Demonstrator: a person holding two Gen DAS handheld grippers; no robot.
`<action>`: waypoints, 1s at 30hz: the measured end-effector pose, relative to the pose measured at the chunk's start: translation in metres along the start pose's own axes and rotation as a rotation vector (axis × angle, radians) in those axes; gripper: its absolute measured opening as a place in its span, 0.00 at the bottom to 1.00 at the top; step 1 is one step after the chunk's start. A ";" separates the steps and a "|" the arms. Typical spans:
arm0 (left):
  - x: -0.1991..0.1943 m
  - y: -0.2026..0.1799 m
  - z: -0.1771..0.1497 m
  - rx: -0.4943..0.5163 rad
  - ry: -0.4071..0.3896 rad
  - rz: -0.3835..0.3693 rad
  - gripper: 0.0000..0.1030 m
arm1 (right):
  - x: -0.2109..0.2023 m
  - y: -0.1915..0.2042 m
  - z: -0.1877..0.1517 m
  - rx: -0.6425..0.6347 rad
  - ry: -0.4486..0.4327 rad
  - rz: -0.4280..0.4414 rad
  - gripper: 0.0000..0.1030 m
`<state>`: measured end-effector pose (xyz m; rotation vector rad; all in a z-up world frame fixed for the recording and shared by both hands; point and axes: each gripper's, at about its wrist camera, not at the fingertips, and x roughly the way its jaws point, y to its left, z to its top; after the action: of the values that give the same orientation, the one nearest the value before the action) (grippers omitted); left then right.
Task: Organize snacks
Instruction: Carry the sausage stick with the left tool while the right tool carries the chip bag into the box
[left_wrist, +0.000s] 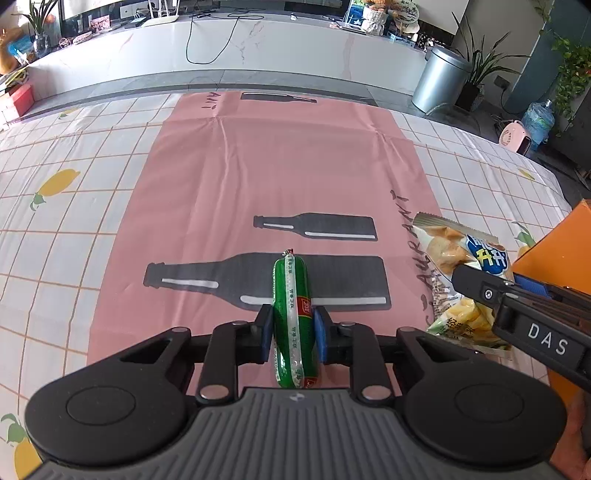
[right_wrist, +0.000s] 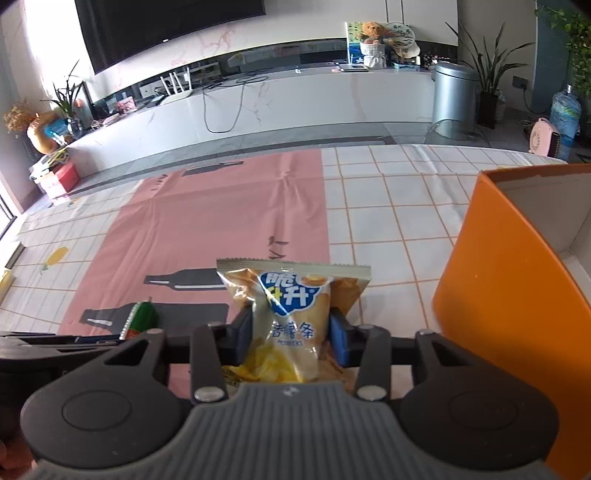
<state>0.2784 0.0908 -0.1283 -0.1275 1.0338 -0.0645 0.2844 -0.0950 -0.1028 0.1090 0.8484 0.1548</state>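
Sausage (left_wrist: 292, 317) in a green wrapper lay on the pink mat (left_wrist: 229, 177), its long side pointing straight away from the left gripper (left_wrist: 291, 328). The blue pads (left_wrist: 320, 334) squeezed it tight at its middle, one on each side. Just to the right, a chip bag (right_wrist: 286, 325) lay at the mat's edge with its sealed top pointing away. The right gripper (right_wrist: 291, 332) pinched the bag between its pads (right_wrist: 338, 338), and the bag looked crumpled there. An orange box (right_wrist: 491, 295) stood near, on the checked tablecloth (right_wrist: 388, 206).
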 end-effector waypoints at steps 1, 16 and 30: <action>-0.002 0.000 -0.002 -0.006 0.000 -0.003 0.24 | -0.003 0.000 0.000 -0.003 0.000 0.002 0.36; -0.092 -0.025 -0.028 0.002 -0.038 -0.066 0.24 | -0.091 -0.007 -0.023 -0.026 0.010 0.091 0.35; -0.170 -0.102 -0.033 0.110 -0.115 -0.194 0.24 | -0.216 -0.063 -0.021 -0.036 -0.077 0.140 0.35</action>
<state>0.1638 0.0069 0.0131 -0.1301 0.8985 -0.2868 0.1336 -0.1952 0.0325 0.1401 0.7612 0.2958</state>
